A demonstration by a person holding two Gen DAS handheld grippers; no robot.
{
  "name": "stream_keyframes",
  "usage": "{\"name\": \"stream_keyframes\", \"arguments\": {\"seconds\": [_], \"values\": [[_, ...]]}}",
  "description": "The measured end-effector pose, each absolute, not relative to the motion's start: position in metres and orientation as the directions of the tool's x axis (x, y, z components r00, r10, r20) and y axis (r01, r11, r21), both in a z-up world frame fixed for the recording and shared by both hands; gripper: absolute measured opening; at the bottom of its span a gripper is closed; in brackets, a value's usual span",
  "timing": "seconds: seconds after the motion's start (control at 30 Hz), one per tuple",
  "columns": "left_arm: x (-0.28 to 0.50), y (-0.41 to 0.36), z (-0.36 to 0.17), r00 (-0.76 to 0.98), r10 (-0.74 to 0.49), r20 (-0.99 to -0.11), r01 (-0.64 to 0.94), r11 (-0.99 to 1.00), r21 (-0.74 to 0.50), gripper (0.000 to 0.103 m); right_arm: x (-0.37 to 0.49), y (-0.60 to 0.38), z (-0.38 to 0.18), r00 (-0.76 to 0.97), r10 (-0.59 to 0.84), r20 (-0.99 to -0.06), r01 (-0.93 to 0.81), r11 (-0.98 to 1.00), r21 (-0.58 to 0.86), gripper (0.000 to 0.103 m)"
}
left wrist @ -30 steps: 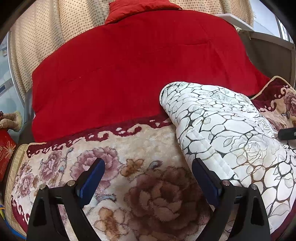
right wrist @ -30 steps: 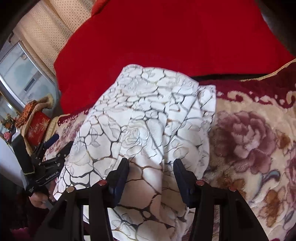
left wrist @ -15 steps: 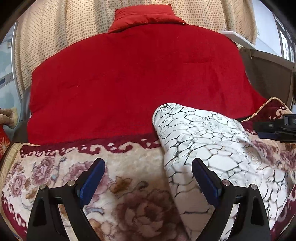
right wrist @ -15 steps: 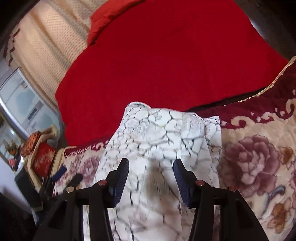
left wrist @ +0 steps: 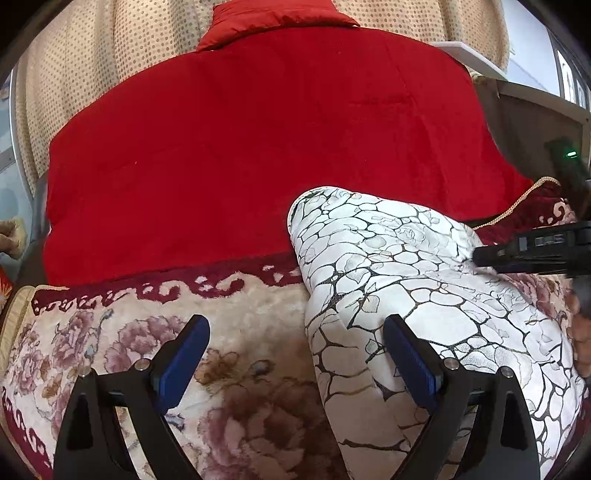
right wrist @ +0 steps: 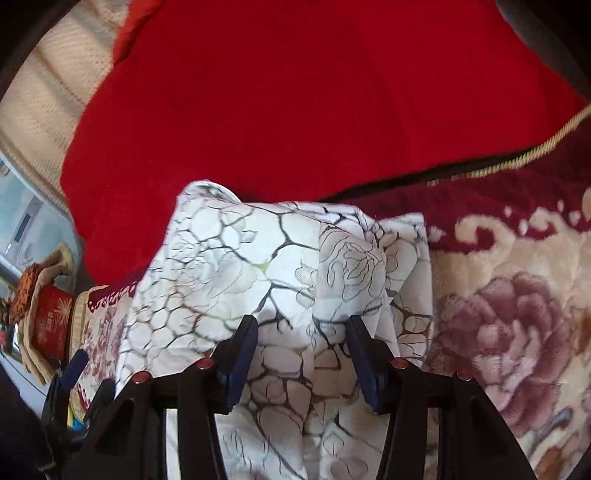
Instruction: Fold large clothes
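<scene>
A white padded garment with a dark crackle and rose print (left wrist: 399,280) lies folded in a long bundle on the floral blanket (left wrist: 229,306). My left gripper (left wrist: 295,354) is open, its right finger over the bundle's left edge, its left finger over the blanket. In the right wrist view the garment (right wrist: 236,266) fills the middle. My right gripper (right wrist: 301,354) is open with raised cloth folds between its fingers. The right gripper also shows at the right edge of the left wrist view (left wrist: 535,251), touching the bundle's far side.
A red blanket (left wrist: 258,155) covers the sofa back behind the garment, with a red cushion (left wrist: 273,18) on top. Dotted beige curtains (left wrist: 92,62) hang behind. A red box (right wrist: 51,317) and clutter sit at the left end.
The right gripper has come down low onto the garment, bunching a fold between its fingers. The left gripper has shifted slightly; the bundle looks nearer and more upright.
</scene>
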State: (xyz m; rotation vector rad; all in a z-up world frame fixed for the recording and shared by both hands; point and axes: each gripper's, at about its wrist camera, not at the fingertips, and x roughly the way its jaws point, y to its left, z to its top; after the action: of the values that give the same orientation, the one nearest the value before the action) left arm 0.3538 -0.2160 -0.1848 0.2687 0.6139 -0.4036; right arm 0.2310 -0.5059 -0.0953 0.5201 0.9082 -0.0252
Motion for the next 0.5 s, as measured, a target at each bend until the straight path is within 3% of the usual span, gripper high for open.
{"name": "stream_keyframes", "arguments": {"seconds": [0.33,0.5], "values": [[0.340,-0.210,-0.179,0.752,-0.269,-0.601,0.448,0.878,0.168,0.095,0.155,-0.485,-0.047,0.684,0.230,-0.692,0.114,0.904,0.413,0.054],[0.330,-0.207,-0.173,0.749,-0.274,-0.604,0.452,0.877,0.163,0.095,0.132,-0.474,-0.073,0.639,0.269,-0.721,0.098,0.901,0.423,0.054]]}}
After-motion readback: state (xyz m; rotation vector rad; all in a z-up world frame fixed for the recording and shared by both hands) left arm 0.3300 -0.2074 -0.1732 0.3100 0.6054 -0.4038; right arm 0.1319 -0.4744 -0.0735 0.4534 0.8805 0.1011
